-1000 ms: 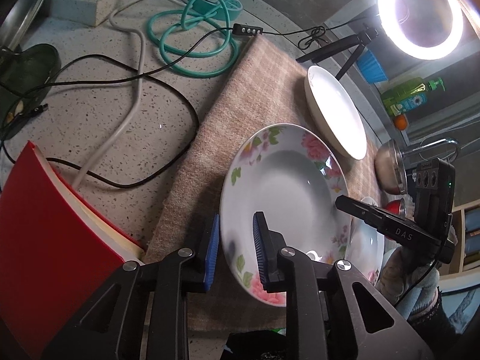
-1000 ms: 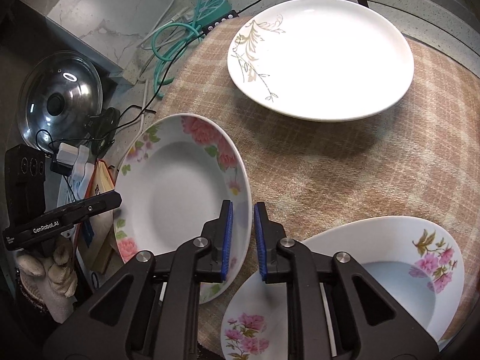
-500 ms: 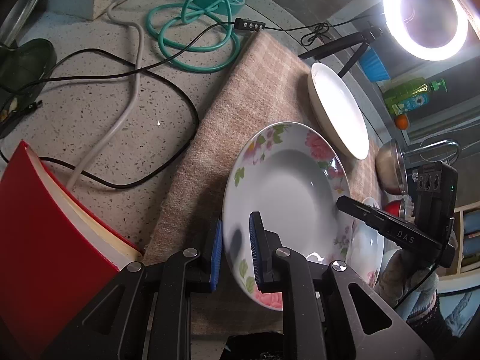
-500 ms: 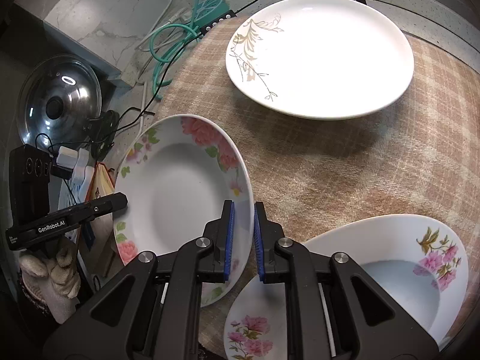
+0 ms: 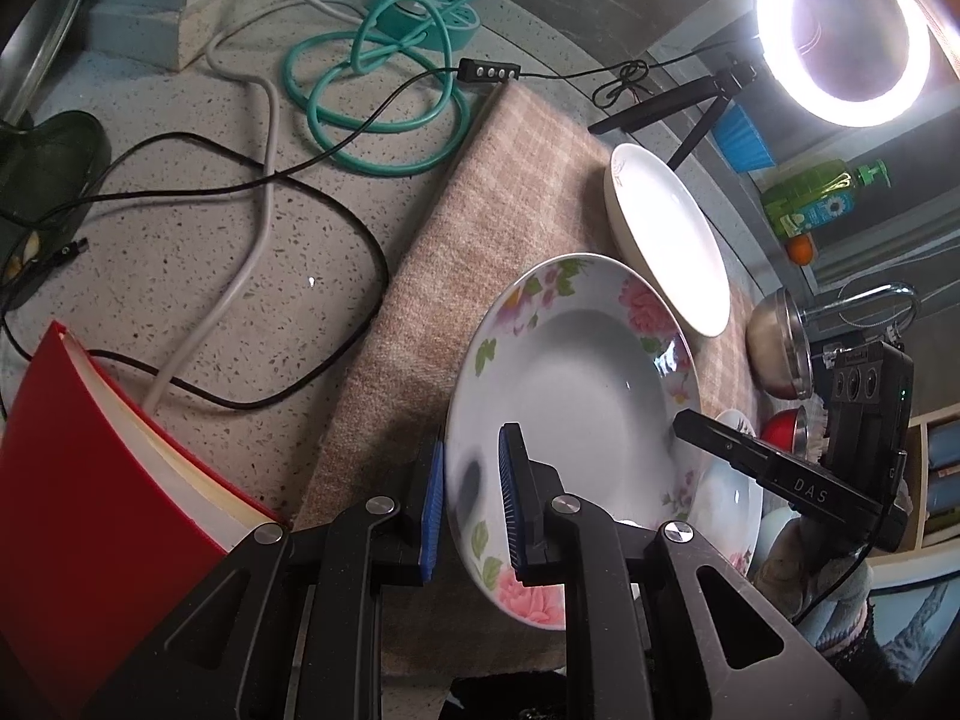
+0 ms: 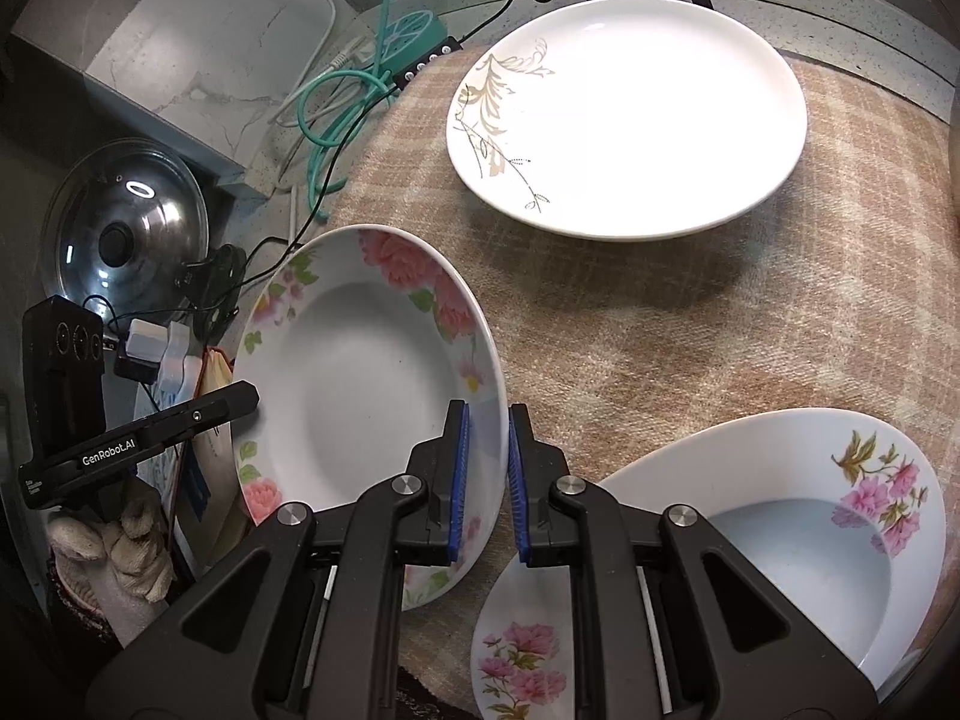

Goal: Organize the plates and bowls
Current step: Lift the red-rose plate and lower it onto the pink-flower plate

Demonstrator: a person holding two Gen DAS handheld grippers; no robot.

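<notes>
A deep white plate with pink roses on its rim (image 5: 576,384) (image 6: 360,384) hangs between both grippers over the left part of the checked cloth (image 6: 660,330). My left gripper (image 5: 471,504) is shut on its near rim. My right gripper (image 6: 487,480) is shut on the opposite rim. Each gripper shows in the other's view, the right one (image 5: 780,474) and the left one (image 6: 138,450). A large white plate with a gold leaf pattern (image 6: 630,120) (image 5: 666,234) lies at the far end of the cloth. A pale deep plate with pink flowers (image 6: 798,540) and a small floral plate (image 6: 522,660) lie near me.
A red book (image 5: 78,510) lies on the speckled counter to the left, with black, white and teal cables (image 5: 384,90) beyond it. A pot lid (image 6: 120,228) leans at the left. A lit ring light (image 5: 840,30), a green bottle (image 5: 810,204) and a metal bowl (image 5: 774,348) stand at the right.
The left gripper's jaws have narrowed onto the rose plate's rim. The right gripper has kept its grip, and the plate has barely shifted.
</notes>
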